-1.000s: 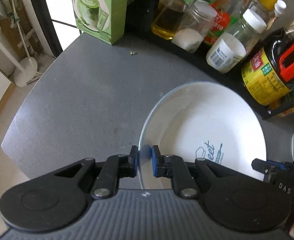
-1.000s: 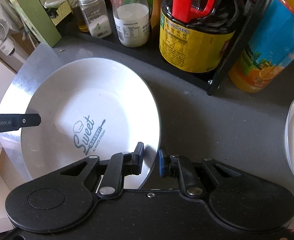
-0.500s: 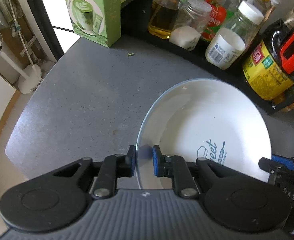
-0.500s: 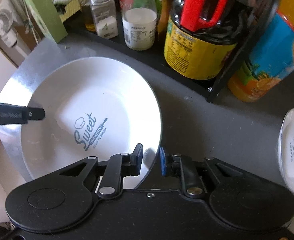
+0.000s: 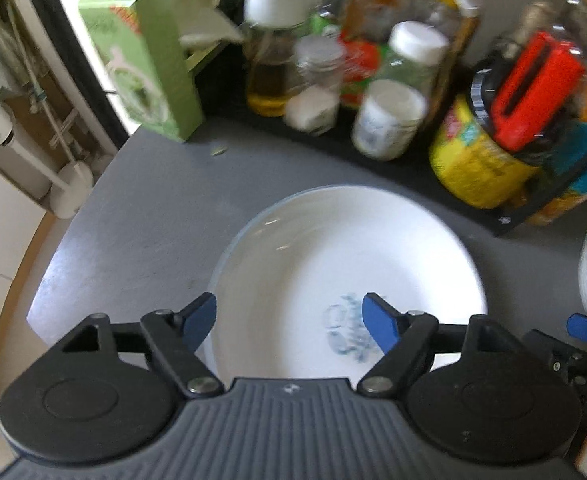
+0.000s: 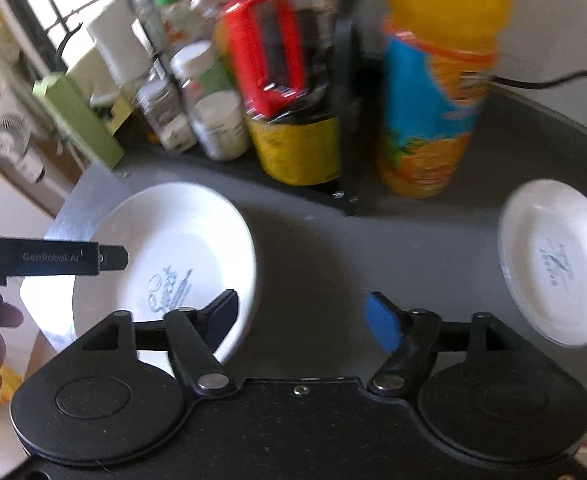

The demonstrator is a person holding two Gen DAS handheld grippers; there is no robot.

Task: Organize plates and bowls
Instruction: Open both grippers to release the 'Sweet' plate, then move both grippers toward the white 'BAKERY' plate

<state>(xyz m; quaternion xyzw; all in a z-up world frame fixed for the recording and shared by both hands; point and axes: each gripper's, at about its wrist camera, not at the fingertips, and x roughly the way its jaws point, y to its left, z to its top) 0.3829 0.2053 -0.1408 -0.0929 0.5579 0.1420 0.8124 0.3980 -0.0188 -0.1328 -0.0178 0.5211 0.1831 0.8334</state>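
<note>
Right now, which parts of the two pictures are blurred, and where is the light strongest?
Left wrist view: the bottles at the back smear with motion blur, and the print in the large plate is unreadable. Right wrist view: the orange bottle and small plate are smeared; the window glares at upper left. Both views bend straight edges.

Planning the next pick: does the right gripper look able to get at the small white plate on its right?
Probably yes. The right gripper is opening with nothing between its pads, and bare countertop lies between it and the small plate.
</note>
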